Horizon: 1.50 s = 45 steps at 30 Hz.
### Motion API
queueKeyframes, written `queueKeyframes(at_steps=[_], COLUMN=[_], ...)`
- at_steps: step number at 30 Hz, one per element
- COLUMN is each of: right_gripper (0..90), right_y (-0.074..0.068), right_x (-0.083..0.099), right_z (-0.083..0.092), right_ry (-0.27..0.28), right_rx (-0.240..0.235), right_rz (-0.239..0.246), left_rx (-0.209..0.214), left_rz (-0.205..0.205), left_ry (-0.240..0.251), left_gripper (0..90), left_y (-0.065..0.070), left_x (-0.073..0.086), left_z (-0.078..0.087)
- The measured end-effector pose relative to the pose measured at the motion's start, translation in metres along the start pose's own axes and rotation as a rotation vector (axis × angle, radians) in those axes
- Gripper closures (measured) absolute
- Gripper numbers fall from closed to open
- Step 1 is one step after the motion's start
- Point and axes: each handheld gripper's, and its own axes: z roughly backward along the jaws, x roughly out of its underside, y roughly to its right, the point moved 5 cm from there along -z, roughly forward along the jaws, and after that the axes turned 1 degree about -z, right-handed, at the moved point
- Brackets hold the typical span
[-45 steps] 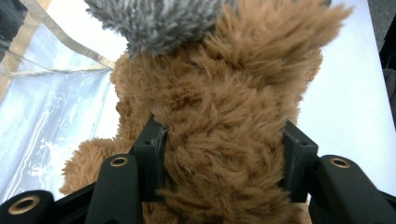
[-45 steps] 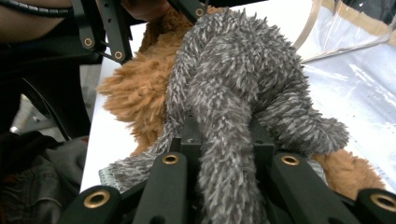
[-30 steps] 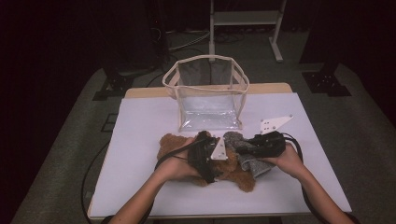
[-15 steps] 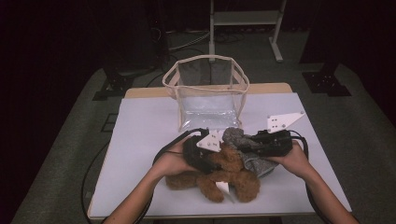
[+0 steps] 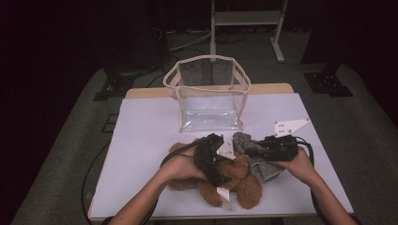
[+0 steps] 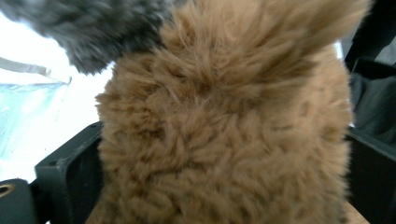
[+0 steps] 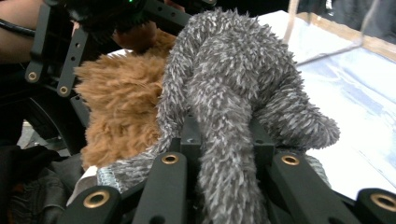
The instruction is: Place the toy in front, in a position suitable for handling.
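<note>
A brown plush bear [image 5: 234,180] lies on the white table [image 5: 141,140] near the front edge, a white tag [image 5: 223,193] showing on it. My left gripper [image 5: 218,171] reaches over it. In the left gripper view the bear's fur [image 6: 224,140] fills the gap between the widely spread jaws, which have just been opening. A grey plush toy [image 5: 263,166] lies against the bear's right side. My right gripper [image 5: 251,151] is shut on it, with a grey limb [image 7: 224,93] pinched between its jaws [image 7: 224,154]. The bear [image 7: 121,107] sits just behind.
A clear plastic bag with beige trim [image 5: 209,101] stands upright and open at the back middle of the table. A cable [image 5: 94,178] hangs off the left side. Dark floor and a metal stand [image 5: 244,18] lie beyond the table.
The bear has slid toward the front edge and turned, so its white tag now shows. Both hands have shifted with the toys. The left gripper has swung round over the bear.
</note>
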Motion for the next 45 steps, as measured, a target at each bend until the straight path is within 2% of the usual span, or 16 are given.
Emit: queueKeyframes(at_steps=[5, 8, 9, 11, 13, 16, 20, 23, 25, 29, 32, 38, 40, 42, 43, 45], right_gripper=[73.6, 73.6, 73.7, 73.6, 73.7, 73.7, 73.7, 73.7, 73.8, 74.0, 74.0, 74.0, 74.0, 74.0, 74.0, 74.0], right_y=[0.003, 0.004, 0.004, 0.002, 0.001, -0.002, -0.007, -0.011, -0.014, -0.018, -0.019, -0.032, -0.036, -0.04, -0.042, -0.043], right_x=[0.014, 0.023, 0.025, 0.03, 0.03, 0.022, -0.001, -0.024, -0.038, -0.051, -0.058, -0.09, -0.099, -0.108, -0.111, -0.114], right_z=[0.008, 0.014, 0.015, 0.018, 0.022, 0.029, 0.042, 0.055, 0.059, 0.039, 0.019, -0.017, -0.026, -0.036, -0.039, -0.042], right_ry=[0.012, 0.024, 0.027, 0.041, 0.06, 0.079, 0.069, 0.074, 0.073, 0.03, 0.02, -0.036, -0.041, -0.057, -0.063, -0.07], right_rx=[0.014, 0.007, 0.003, -0.011, -0.022, -0.03, -0.002, 0.009, 0.015, -0.007, -0.039, -0.073, -0.083, -0.082, -0.078, -0.074], right_rz=[-0.031, -0.054, -0.059, -0.068, -0.073, -0.065, -0.003, 0.039, 0.064, 0.092, 0.097, 0.17, 0.193, 0.216, 0.228, 0.234], left_rx=[-0.004, -0.009, -0.017, -0.008, -0.012, 0.0, -0.006, 0.004, 0.013, 0.022, -0.014, -0.093, -0.12, -0.139, -0.145, -0.154], left_rz=[-0.025, -0.061, -0.065, -0.038, -0.011, 0.0, 0.015, 0.054, 0.078, 0.112, 0.132, 0.133, 0.126, 0.126, 0.127, 0.123], left_ry=[-0.04, -0.025, -0.013, 0.035, 0.075, 0.134, 0.226, 0.336, 0.381, 0.404, 0.42, 0.354, 0.337, 0.331, 0.341, 0.373], left_gripper=[3.1, 30.9, 35.3, 41.1, 42.1, 42.5, 42.6, 41.2, 39.0, 35.7, 32.6, 7.2, 2.5, 2.9, 6.8, 27.2], left_y=[0.001, 0.003, 0.002, -0.001, -0.003, -0.004, -0.007, -0.011, -0.012, -0.01, -0.008, -0.004, -0.003, -0.004, -0.005, -0.004], left_x=[-0.005, -0.005, -0.005, -0.006, -0.008, -0.016, -0.027, -0.034, -0.034, -0.015, 0.002, 0.018, 0.021, 0.024, 0.026, 0.031], left_z=[-0.004, -0.001, 0.001, 0.006, 0.009, 0.014, 0.022, 0.031, 0.033, 0.032, 0.043, 0.066, 0.068, 0.071, 0.073, 0.078])
